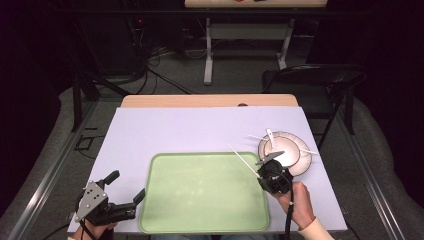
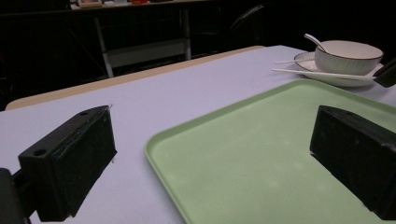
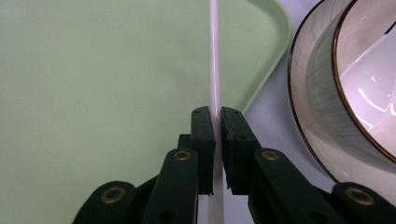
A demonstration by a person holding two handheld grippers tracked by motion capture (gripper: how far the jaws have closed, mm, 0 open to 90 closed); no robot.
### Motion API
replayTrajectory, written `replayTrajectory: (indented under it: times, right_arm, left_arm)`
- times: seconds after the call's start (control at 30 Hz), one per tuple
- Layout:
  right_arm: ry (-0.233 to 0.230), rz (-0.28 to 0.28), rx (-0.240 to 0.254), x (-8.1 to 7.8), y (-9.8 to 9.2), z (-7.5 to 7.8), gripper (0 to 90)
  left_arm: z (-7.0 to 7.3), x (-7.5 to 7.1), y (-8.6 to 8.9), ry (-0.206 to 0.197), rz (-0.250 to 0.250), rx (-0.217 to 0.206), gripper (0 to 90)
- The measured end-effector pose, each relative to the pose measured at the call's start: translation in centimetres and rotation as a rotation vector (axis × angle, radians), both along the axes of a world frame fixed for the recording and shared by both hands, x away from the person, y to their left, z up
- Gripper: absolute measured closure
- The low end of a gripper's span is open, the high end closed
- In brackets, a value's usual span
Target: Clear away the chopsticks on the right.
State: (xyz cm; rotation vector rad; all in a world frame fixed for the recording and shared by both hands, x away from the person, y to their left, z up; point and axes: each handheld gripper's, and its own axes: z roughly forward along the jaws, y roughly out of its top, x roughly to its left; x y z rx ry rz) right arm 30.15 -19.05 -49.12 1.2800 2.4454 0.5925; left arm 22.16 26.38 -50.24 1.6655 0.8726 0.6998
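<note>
A pale green tray [image 1: 205, 192] lies at the front middle of the lilac table. To its right, a white bowl [image 1: 289, 149] sits on a white plate [image 1: 306, 162] with a white spoon [image 1: 270, 135] in the bowl. My right gripper [image 1: 261, 174] is shut on a white chopstick [image 1: 242, 159] that slants out over the tray's right corner. In the right gripper view the chopstick [image 3: 215, 56] runs straight up from the shut gripper [image 3: 218, 116]. A second chopstick [image 1: 309, 150] lies across the plate. My left gripper [image 1: 126, 186] is open, straddling the tray's front left edge [image 2: 159, 154].
A black folding chair [image 1: 320, 77] stands beyond the table's far right corner. Another table [image 1: 250, 20] and cables sit farther back on the floor. Bare lilac tabletop [image 1: 190, 130] stretches behind the tray.
</note>
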Motion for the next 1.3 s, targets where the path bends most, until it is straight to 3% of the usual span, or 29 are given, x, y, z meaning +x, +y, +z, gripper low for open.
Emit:
replayTrajectory:
  times: [0.13, 0.4, 0.87, 1.3]
  right_arm:
    - [0.004, -0.016, 0.016, -0.2, 0.0, -0.4, 84.0]
    - [0.056, -0.024, 0.024, -0.9, 0.6, -1.9, 83.9]
    - [0.118, -0.063, 0.058, -0.7, 1.0, -3.7, 83.6]
    - [0.141, -0.049, 0.071, -1.3, 1.4, -3.9, 83.3]
  left_arm:
    - [0.0, 0.0, 0.0, -0.004, 0.006, -0.006, 0.0]
    - [0.0, 0.0, 0.0, -0.005, 0.005, -0.007, 0.0]
    - [0.0, -0.1, 0.0, -0.008, 0.003, -0.005, 0.0]
    - [0.0, -0.1, 0.1, -0.01, 0.005, -0.006, 0.0]
